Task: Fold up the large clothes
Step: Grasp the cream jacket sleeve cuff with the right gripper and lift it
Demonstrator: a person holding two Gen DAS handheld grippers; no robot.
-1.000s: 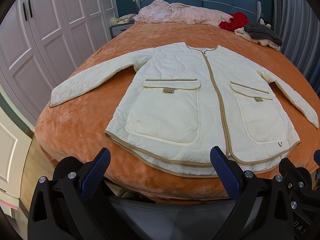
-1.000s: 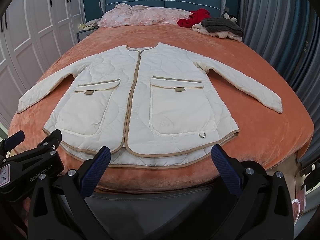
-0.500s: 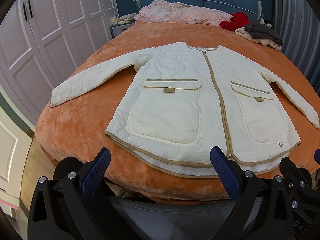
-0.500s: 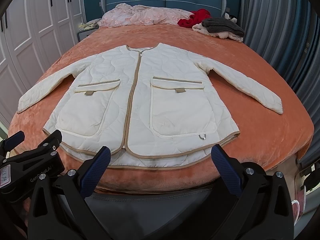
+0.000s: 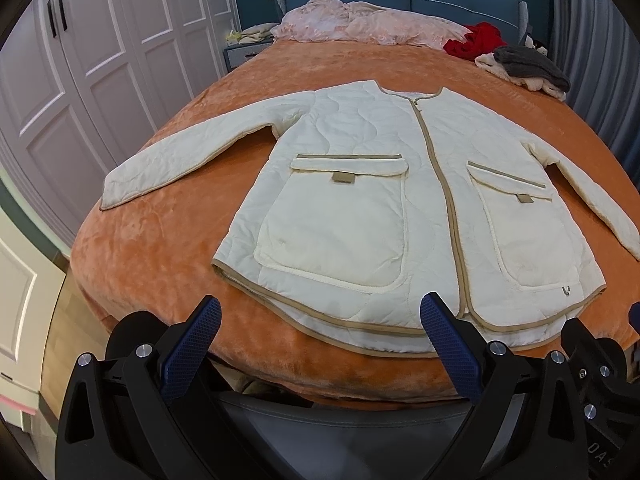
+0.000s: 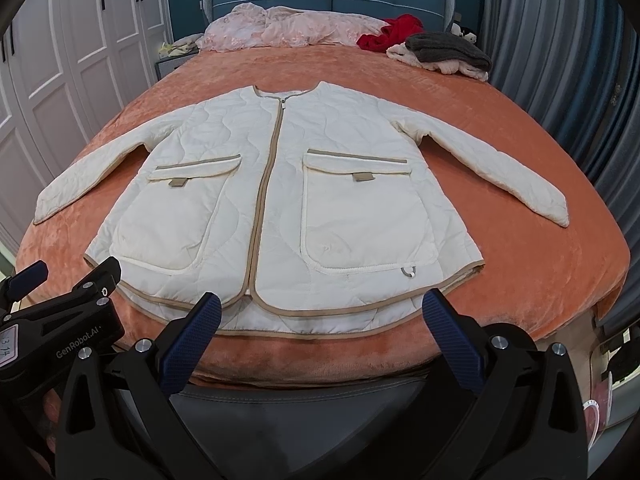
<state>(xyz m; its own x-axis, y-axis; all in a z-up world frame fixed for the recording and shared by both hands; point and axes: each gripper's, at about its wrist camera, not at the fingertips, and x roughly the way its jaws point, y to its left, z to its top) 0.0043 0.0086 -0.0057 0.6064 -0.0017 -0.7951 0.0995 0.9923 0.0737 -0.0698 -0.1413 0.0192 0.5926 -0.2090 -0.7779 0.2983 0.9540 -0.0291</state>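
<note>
Cream quilted zip-front jacket (image 6: 280, 200) flat on orange bed (image 6: 520, 272): soft, bulky, light; take sleeve cuffs; left gripper (image 5: 320, 344), right gripper (image 6: 320, 332) wide apart, empty

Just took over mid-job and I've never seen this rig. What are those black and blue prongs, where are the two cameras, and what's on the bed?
Each picture comes from a fisheye camera mounted on a handheld claw, looking out along its two blue-padded fingers. The left claw and right claw are both open and hold nothing. They hover at the foot of the bed. A cream quilted jacket lies flat on the orange blanket, zipped, sleeves spread, unfolded. A pile of other clothes sits by the headboard.
</note>
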